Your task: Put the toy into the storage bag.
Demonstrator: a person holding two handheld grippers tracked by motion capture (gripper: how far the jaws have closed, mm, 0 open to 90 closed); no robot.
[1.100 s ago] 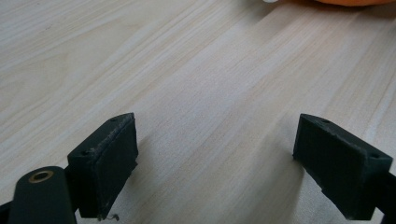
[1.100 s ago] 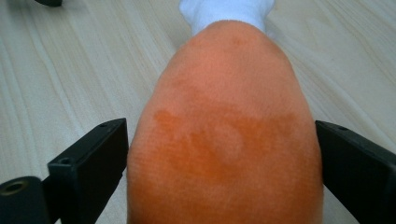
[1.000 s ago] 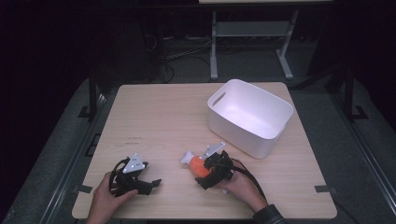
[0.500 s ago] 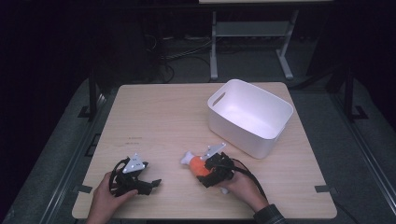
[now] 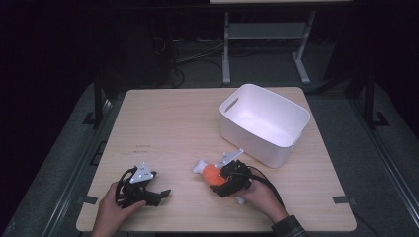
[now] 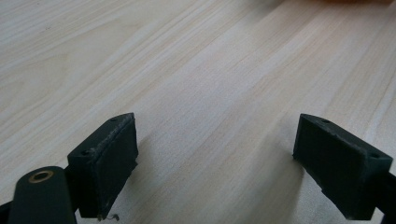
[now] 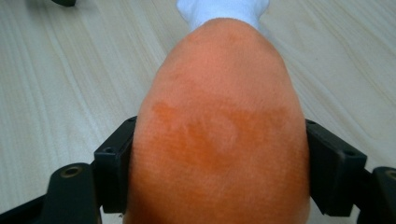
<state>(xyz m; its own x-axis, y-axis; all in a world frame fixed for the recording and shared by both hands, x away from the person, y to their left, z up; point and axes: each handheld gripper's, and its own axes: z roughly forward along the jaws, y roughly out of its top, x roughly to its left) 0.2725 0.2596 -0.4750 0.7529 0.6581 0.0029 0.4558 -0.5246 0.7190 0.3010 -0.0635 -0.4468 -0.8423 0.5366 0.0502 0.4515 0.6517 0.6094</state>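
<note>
Fingers (image 7: 109, 170) of the right gripper (image 5: 223, 181) stand one on each side of an orange plush toy (image 7: 219, 135), their pads pressed against its flanks, so the toy appears gripped between them; in the right gripper view its white tip (image 7: 224, 10) points away from the camera over bare wood. From the high view the toy (image 5: 211, 173) lies low at the near middle of the tabletop (image 5: 168, 123), and whether it rests on the wood or is just raised cannot be told. Fingers (image 6: 105, 163) of the left gripper (image 5: 157, 195) stand wide apart with nothing between them, hovering close to the wood at the near left corner, well apart from the toy.

Progress, as judged: the grasp looks made, while the carry and the release are left. The likely goal is the white bin (image 5: 291, 116), which stands just beyond and to the right of the right gripper, its hollow showing nothing inside.

Surroundings: a metal stand (image 5: 264, 49) and cables (image 5: 192, 57) lie on the dark floor beyond the far edge. Obstacles: none lies on the wood between toy and bin; the bin's near wall is the one thing to clear, so the toy must be lifted above the rim before it moves across.
</note>
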